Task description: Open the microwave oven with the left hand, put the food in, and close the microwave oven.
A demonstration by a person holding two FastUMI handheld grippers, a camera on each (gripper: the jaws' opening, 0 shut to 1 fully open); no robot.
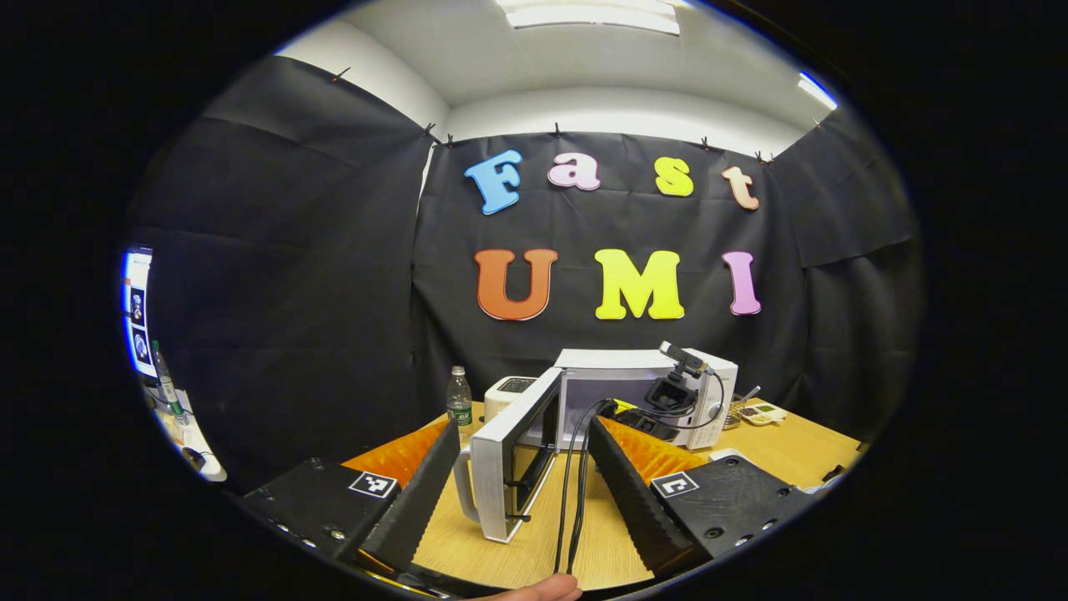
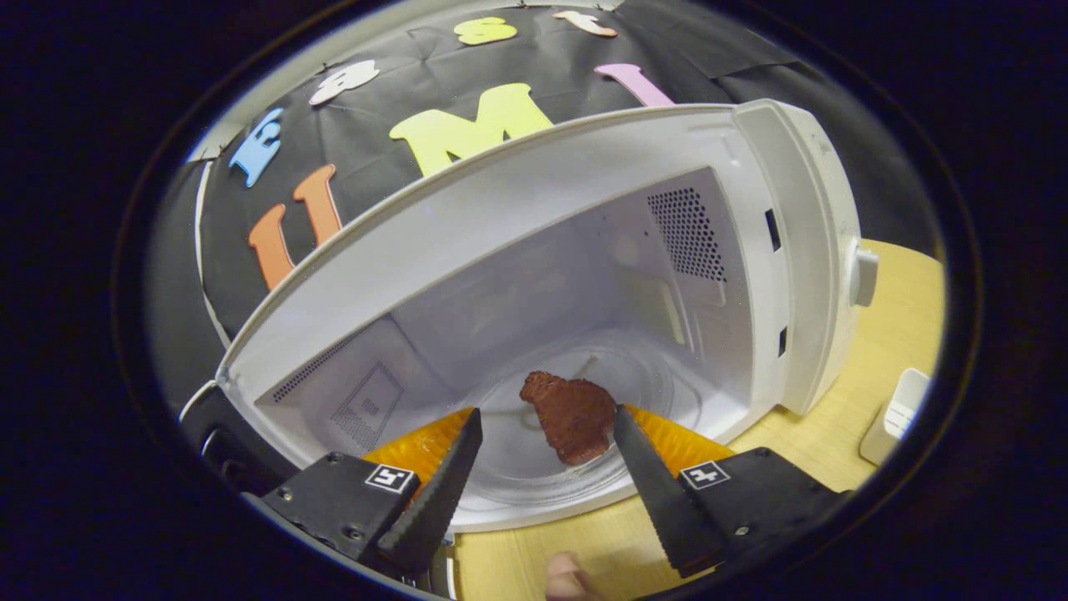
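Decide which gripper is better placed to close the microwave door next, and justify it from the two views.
Left, probably. The left gripper is open and looks straight at the swung-open door, which stands between its fingers. The right gripper, open, sits at the oven mouth beside the meat on the turntable and must withdraw first.

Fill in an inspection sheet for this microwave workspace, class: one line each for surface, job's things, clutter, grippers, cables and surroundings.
Surface: wooden table, bare in front.
Job's things: microwave with its door swung open; brown food lying on the turntable inside.
Clutter: water bottle, small white appliance, tray of small items.
Grippers: left gripper open, jaws either side of the door; right gripper open at the cavity mouth.
Cables: black cables across the table.
Surroundings: black cloth wall; lit screen.
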